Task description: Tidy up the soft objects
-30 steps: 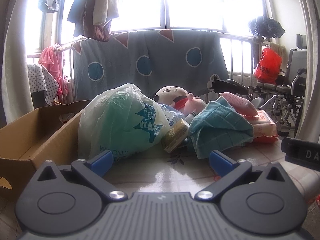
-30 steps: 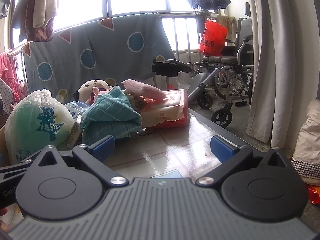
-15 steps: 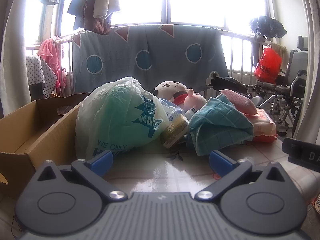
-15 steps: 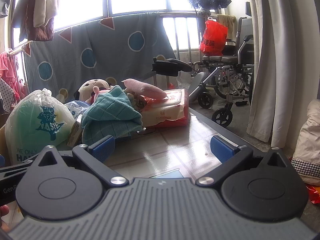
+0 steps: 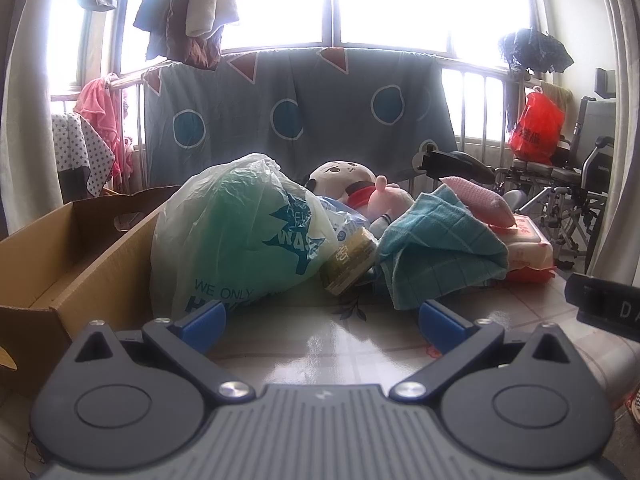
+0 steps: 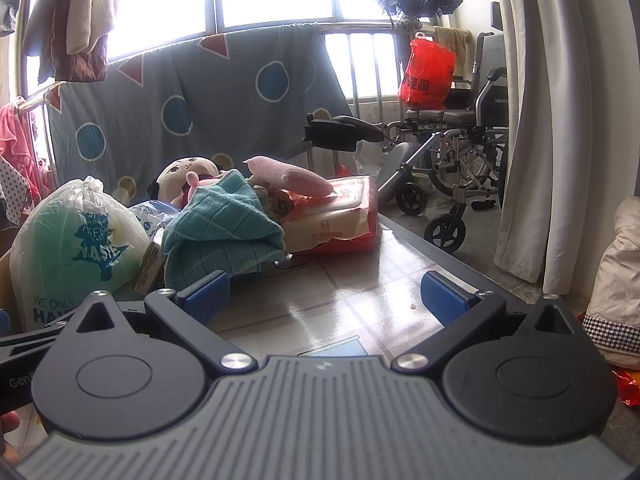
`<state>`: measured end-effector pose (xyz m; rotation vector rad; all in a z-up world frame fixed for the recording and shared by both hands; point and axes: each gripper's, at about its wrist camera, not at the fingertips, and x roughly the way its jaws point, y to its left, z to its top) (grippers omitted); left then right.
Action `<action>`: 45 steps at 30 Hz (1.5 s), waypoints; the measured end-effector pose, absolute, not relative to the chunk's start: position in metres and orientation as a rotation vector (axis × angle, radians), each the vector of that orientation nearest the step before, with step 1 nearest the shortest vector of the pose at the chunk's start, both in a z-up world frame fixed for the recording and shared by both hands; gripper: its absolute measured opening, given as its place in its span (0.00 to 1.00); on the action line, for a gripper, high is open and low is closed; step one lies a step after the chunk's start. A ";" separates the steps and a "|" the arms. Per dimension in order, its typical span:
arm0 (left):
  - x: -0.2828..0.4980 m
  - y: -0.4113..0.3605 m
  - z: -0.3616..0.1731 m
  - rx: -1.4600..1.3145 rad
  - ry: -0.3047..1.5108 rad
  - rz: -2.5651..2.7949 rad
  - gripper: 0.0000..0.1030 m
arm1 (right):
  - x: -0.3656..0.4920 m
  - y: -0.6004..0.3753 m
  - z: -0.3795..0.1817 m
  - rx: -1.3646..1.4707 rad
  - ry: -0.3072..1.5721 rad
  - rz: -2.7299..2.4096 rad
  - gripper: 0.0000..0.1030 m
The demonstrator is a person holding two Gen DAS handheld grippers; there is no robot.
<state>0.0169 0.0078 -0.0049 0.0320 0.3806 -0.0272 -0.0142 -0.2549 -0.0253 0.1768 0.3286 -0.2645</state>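
Soft things sat heaped along the far side of the counter (image 5: 340, 336): a tied white-and-green plastic bag (image 5: 240, 240) at the left end, touching the wall of an open cardboard box (image 5: 80, 256) that stood at the counter's left edge. Just right of the bag leaned a small yellow packet (image 5: 350, 260), tilted against it. A folded teal towel (image 5: 436, 248) lay beside the packet, draped partly over a red-and-white pack of wipes (image 6: 336, 216) near the right edge. A pink knitted cloth (image 6: 292, 174) rested on top of the wipes. Behind the towel, toward the far edge, lay a round-faced plush doll (image 5: 340, 176) with a pink plush toy (image 5: 386, 200) against it.

The left hand-held gripper (image 5: 322, 318) hovered low over the near part of the counter, its blue-padded fingers spread wide and holding nothing, aimed between the bag and the towel. The right hand-held gripper (image 6: 324, 292) hung over the near right area, likewise spread wide and empty, well short of the wipes. Beyond the counter a grey sheet with blue circles (image 5: 296, 120) hung over a railing, and a wheelchair (image 6: 460, 136) stood on the floor to the right
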 end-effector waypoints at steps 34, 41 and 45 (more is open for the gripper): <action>0.017 0.009 -0.005 0.026 0.393 -0.019 1.00 | -0.016 -0.250 -0.024 0.161 0.327 -0.268 0.99; 0.017 0.009 -0.005 0.024 0.394 -0.018 1.00 | -0.016 -0.250 -0.024 0.160 0.327 -0.268 0.99; 0.017 0.010 -0.005 0.022 0.394 -0.017 1.00 | -0.016 -0.250 -0.024 0.164 0.328 -0.268 0.99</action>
